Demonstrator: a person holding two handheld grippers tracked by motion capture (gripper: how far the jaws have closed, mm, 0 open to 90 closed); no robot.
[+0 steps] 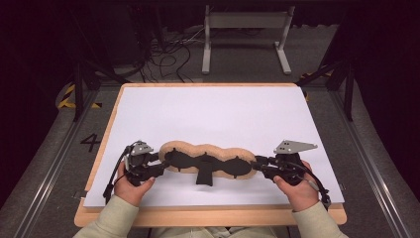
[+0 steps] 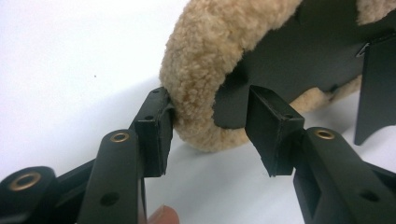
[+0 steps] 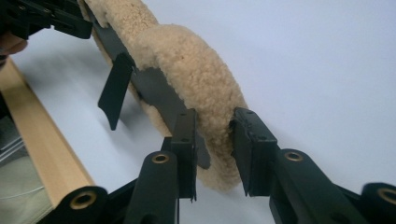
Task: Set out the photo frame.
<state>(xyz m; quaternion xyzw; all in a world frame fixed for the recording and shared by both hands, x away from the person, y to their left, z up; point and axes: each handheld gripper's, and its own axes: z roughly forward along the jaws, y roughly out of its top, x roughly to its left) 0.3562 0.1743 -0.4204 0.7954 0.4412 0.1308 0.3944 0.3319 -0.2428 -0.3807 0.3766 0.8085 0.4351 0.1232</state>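
The left hand-held gripper (image 1: 159,164) stands partly open around the left end of a tan fleece-covered pad (image 1: 208,159). In the left gripper view its jaws straddle that fleece edge (image 2: 205,88): one jaw presses the outer fleece rim, while the other stands a little apart from the pad's black backing, so the hold is not closed. The right hand-held gripper (image 1: 258,166) is at the pad's opposite end. In the right gripper view (image 3: 212,149) its jaws sit on either side of the fleece rim (image 3: 196,79), one against the black backing and one against the fleece, pinching the pad's edge.

The pad is a long, lobed piece lying between the two grippers, fleece around the border and black material across the face, with a short black strap (image 1: 203,177) hanging toward the person.

It rests on a white sheet (image 1: 208,114) covering a light wooden bench (image 1: 208,216). Beyond the bench lie a grey floor, tangled cables (image 1: 168,57) and a white metal frame (image 1: 245,37) against darkness.
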